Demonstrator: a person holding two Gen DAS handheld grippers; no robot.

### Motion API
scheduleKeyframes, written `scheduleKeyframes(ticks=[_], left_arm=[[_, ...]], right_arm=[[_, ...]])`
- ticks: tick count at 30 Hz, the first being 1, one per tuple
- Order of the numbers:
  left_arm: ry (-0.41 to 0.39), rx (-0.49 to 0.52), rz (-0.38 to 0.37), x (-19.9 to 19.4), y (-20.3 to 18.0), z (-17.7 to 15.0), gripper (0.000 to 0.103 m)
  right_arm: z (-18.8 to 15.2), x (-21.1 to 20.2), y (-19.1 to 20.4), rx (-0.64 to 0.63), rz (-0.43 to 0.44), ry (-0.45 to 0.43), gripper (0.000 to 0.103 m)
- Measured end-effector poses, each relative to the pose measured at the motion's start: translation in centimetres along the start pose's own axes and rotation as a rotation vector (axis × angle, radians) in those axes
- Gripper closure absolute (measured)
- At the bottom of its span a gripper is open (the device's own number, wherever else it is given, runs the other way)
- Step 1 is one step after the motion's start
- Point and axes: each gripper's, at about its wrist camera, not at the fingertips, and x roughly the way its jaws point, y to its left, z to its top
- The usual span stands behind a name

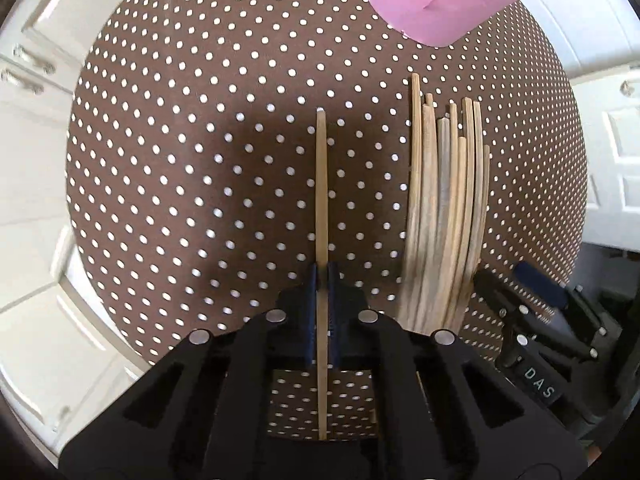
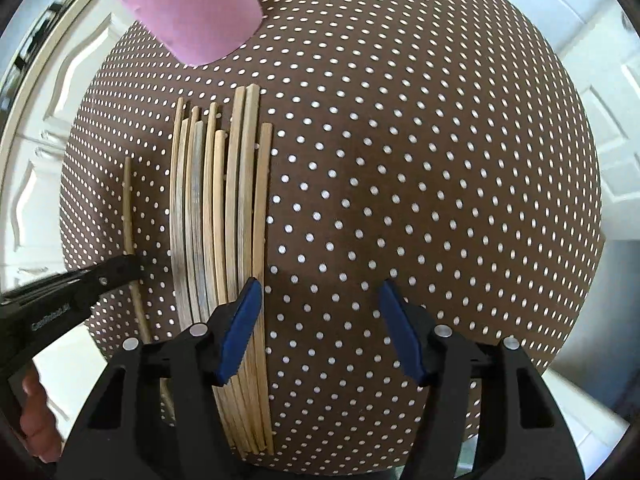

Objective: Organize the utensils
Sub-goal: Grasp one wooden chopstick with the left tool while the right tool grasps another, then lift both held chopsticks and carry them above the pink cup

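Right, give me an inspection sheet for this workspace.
Surface: brown dotted cloth over a round table.
Job's things: chopstick pile lying side by side; single chopstick apart from the pile; pink cup at the far edge.
Clutter: nothing seen.
Grippers: left claw shut on the single chopstick; right claw open, its left finger over the pile.
Cables: nothing seen.
Surroundings: white panelled doors.
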Motion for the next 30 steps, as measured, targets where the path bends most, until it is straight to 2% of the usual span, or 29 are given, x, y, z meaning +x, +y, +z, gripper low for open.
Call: scheduleKeyframes(ticks=[7,8,9,14,15,18,24,30], left_arm=[[0.008,0.022,0.006,0.1,0.5,0.8,0.097],[0.009,0.017,0.007,0.2,0.3,0.7,0.096],[0.008,0.003,0.004,0.2,0.4,0.7,0.096],[0.008,-0.077,-0.025,0.6,1.1,0.2,0.095],[0.010,-0.085,-0.025,0.4,1.3,0.1,0.094],[0.006,-0.101,-0.039,0.2,1.9,0.0,0.096],[-0.010,-0.093,-0.050,-0.7,3.1,-0.4,0.097],[-0.058,-0.068,-0.055,-2.1,2.3,-1.4,0.097]], right_arm=[[0.1,1.5,2.6,-0.051,-0.040,0.021,0.046],[0.2,1.8,2.9,-0.060,-0.056,0.030,0.049],[-0.1,1.8,3.2,-0.074,-0.089,0.032,0.056],[-0.7,1.7,4.7,-0.134,-0.103,0.012,0.064],[-0.7,1.7,4.9,-0.132,-0.099,0.009,0.069],[-0.2,1.1,4.9,-0.113,-0.073,-0.009,0.096],[1.2,0.3,2.2,0.002,0.035,-0.002,0.099],[1.5,-1.7,0.9,0.022,0.069,-0.049,0.099]])
